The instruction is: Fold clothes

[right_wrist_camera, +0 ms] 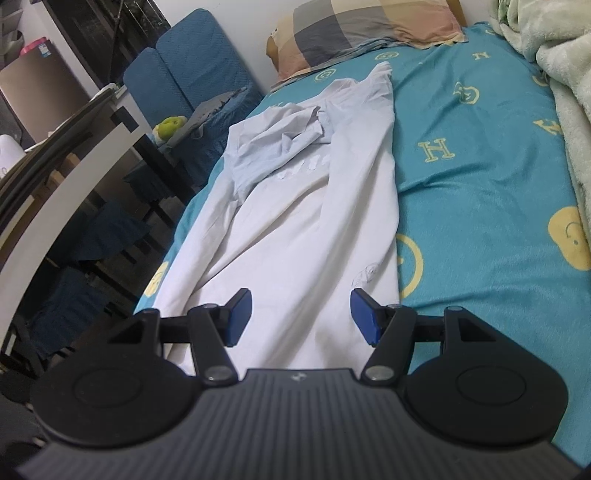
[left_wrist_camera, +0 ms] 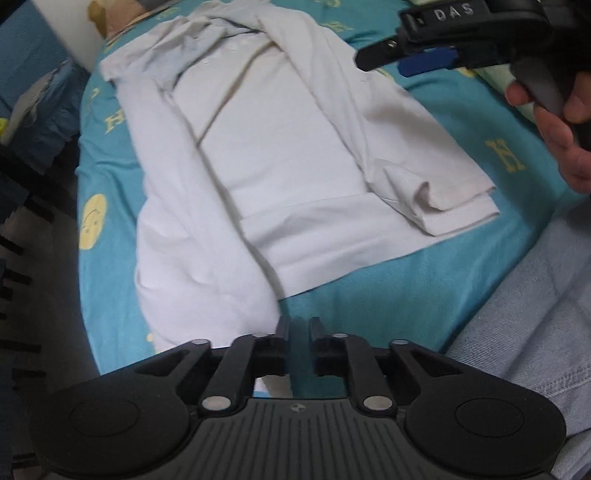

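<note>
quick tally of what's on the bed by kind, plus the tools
white hooded garment: 1
plaid pillow: 1
pale green blanket: 1
tools: 2, left tool and right tool
total: 5

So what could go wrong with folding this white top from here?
The white hoodie lies close to the bed edge, so a tug toward that side might drag it off. Its hood is bunched and one sleeve is crumpled, which could fold in lumpy. The left gripper, jaws narrowly apart with nothing between them, sits beside the hem and might pinch the teal sheet too.
</note>
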Tool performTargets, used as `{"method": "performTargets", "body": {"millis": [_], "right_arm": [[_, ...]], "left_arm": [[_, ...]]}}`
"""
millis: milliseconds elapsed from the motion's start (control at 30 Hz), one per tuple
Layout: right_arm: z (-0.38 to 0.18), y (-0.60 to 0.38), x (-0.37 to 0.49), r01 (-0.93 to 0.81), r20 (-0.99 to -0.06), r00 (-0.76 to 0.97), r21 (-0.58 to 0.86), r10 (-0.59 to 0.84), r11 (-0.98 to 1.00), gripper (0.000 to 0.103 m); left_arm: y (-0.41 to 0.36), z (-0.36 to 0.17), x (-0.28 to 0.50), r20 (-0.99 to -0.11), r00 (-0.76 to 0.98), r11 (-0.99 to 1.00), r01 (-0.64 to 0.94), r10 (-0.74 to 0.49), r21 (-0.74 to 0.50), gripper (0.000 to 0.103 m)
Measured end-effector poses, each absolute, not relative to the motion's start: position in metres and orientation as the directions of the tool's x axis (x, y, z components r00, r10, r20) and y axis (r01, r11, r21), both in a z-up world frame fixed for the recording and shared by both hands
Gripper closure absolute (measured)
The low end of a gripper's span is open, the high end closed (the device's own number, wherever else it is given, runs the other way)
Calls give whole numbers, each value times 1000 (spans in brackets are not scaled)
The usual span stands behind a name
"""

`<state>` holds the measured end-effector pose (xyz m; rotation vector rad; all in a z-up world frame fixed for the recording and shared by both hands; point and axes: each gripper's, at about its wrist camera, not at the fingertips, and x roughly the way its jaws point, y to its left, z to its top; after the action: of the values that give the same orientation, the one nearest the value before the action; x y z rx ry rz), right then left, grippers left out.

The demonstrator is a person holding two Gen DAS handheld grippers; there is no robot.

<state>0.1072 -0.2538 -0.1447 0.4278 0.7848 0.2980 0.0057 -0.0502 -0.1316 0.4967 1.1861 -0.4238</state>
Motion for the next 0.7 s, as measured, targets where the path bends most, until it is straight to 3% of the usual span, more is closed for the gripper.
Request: {"method": "performTargets", "body": {"millis": [33,67,100,200,300,367,533,700], "right_arm": [[-144,-255,106,-97,-615,672,480,413,872,40],[-144,-256,105,-91,-623,667,476,408,875,40],[-145,-257,104,-80,-640,659,464,396,882,41],[-146,-267,98,-38,-689,620,450,374,892,41],[-149,-279,89,13,-737,578,437,350,899,41],[-155,-287,85,59,-776,539,422,327,905,40],[-179,-285,83,103,-832,422,440,361,892,41],[-180,-272,82,64,-820,383,482,425,874,41]], "left_arm": [[-47,-126,5,-939,335,824,553,-80,127,71],[-43,-119,7,-929,351,836,540,-119,97,53],[-38,-111,8,-916,369,848,526,-156,67,44],[-11,-85,15,-859,452,895,446,-240,-16,35],[21,-80,35,-822,519,950,300,-235,-82,25],[41,-89,52,-824,521,967,223,-222,-119,24],[62,-113,80,-858,493,986,149,-145,-81,24],[64,-125,81,-872,440,972,183,-213,-145,24]]}}
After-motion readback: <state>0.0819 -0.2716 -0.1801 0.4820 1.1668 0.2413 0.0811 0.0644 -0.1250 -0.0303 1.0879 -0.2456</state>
